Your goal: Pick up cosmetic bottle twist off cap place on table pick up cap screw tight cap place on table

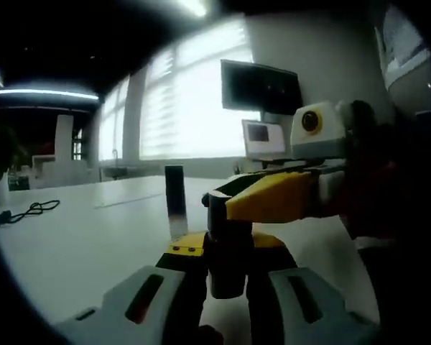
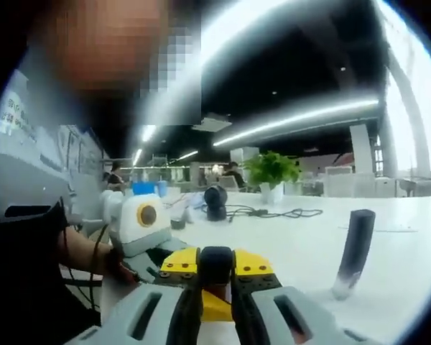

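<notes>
Jaws clamped on bottle point(image 1: 226, 259), table point(image 1: 79, 244) edgeward.

White table point(image 1: 79, 237) is carrying a dark upright bottle point(image 1: 175, 201), a black cable point(image 1: 29, 210) lying near its far edge, and a potted plant point(image 2: 271, 172) standing farther off.

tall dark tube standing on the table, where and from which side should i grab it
Probably its dark middle, coming in level from the side, fingers across its narrow width. The tube stands upright and slim on the table with bare space around it, so a low or top grip might tip it.
</notes>
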{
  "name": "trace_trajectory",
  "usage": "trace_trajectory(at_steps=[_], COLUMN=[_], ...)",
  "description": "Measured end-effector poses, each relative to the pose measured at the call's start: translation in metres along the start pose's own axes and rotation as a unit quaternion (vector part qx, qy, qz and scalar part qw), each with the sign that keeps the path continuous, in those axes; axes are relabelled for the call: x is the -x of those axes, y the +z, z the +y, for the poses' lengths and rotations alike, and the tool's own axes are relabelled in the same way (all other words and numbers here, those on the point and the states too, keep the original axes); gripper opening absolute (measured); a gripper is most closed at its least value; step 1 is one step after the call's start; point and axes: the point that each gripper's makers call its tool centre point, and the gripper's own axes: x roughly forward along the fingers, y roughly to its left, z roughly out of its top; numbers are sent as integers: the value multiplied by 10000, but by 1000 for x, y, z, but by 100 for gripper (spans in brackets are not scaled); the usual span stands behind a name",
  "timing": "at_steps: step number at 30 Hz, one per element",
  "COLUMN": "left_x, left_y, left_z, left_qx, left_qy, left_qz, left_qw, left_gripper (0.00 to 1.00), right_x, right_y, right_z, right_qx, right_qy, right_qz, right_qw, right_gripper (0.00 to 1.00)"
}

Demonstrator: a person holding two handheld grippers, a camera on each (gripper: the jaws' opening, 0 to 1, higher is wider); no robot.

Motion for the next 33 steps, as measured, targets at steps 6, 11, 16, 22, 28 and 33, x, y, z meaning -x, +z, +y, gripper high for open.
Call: trace_trajectory(at_steps=[6,11,16,22,28,33], left_x=[3,3,4,4,5,5], left_y=[1,1,0,1,5,4], left_z=[-9,-17,-27,-34,-41,-44], left_qx=[178,271,303,388,532,539], left_qy=[-288,-506,-742,-937,-1180,-1260], left_qz=[-27,-25,9,-32,-112,-101], left_qw=[9994,9983,9968,9948,9915,9905], left_gripper=[9,9,9,9,10,10], right_x=[3,7,12,16,18,19], right_y=[1,0,-2,-1,2,1], right_z=[7,14,19,23,29,32], right_qx=[33,139,110,80,-7,57], right_qy=[388,791,1239,1634,2188,2580], right_qz=[105,198,253,213,231,352], right_qw=[9992,9966,9919,9863,9755,9655], right_gripper=[8,8,8,8,8,9])
